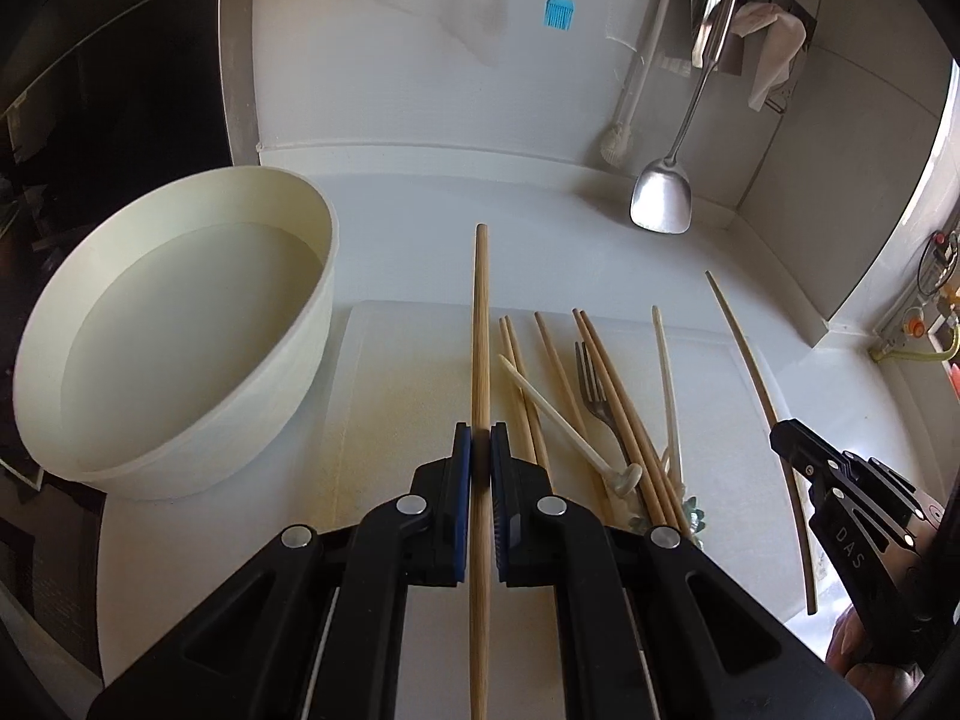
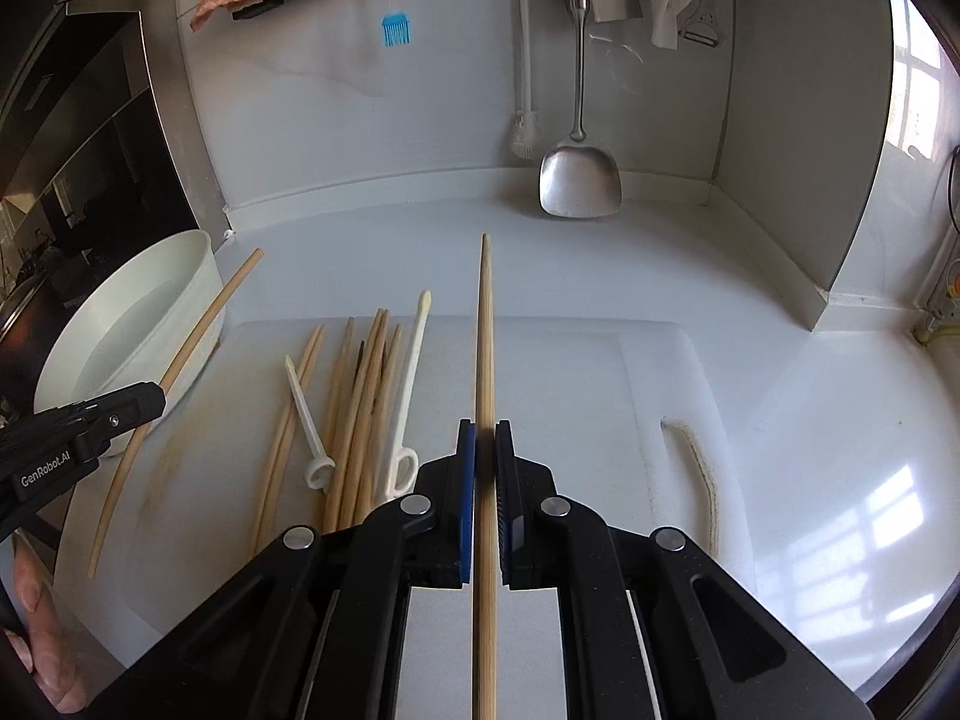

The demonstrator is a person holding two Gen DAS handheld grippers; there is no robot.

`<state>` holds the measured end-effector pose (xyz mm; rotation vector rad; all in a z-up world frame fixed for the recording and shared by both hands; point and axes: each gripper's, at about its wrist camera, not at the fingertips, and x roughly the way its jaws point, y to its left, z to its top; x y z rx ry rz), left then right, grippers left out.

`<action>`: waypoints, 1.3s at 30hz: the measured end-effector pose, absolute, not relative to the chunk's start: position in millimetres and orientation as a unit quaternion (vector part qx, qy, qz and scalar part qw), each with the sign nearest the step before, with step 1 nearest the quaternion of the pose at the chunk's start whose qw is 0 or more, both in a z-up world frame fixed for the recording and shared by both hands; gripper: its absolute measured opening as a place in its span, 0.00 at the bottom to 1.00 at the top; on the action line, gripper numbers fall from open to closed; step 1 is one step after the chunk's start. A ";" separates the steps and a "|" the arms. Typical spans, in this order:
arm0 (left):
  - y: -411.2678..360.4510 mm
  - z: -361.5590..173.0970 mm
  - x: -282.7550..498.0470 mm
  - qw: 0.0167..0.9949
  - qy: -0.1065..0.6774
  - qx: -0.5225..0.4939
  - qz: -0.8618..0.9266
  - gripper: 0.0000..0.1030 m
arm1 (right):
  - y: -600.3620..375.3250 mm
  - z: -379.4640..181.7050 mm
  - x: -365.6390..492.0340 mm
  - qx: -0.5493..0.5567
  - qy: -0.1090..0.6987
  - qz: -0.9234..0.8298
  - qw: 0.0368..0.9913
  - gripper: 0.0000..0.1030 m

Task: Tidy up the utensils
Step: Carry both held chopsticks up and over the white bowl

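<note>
My left gripper [image 1: 481,432] is shut on a long bamboo chopstick [image 1: 480,312], held above the white cutting board [image 1: 396,360]. To its right on the board lies a pile of chopsticks [image 1: 606,384], a metal fork [image 1: 591,387] and white plastic picks [image 1: 558,414]. My right gripper [image 2: 485,427] is shut on a second bamboo chopstick [image 2: 485,324], also raised over the board [image 2: 570,390]. The left wrist view shows the right gripper [image 1: 783,435] at the far right with its chopstick [image 1: 750,354]. In the right wrist view the left gripper [image 2: 157,397] is at the left with its chopstick [image 2: 201,324].
A white bowl [image 1: 312,312] holding water stands left of the board. On the back wall hang a steel spatula [image 2: 579,180], a blue silicone brush [image 2: 396,27], a white brush [image 2: 525,138], cloths and a peeler [image 2: 699,27]. A hand [image 2: 42,630] shows at the lower left.
</note>
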<state>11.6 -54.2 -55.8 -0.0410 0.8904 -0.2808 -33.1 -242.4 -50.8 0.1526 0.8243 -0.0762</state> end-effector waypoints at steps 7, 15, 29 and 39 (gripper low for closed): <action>-8.1 -8.0 -2.7 0.896 0.431 -0.042 -0.095 0.07 | -215.9 13.8 -27.4 0.062 0.376 0.009 0.924 0.06; 85.7 28.1 7.6 0.908 0.415 -0.052 -0.033 0.07 | -129.4 56.6 9.4 0.053 0.360 0.079 0.928 0.06; 195.9 -16.1 125.7 0.892 0.444 -0.045 -0.071 0.07 | 28.5 10.7 116.4 0.095 0.438 0.098 0.888 0.06; 199.1 -47.3 159.9 0.879 0.464 -0.059 -0.092 0.07 | 49.1 -36.0 156.4 0.120 0.503 0.084 0.852 0.06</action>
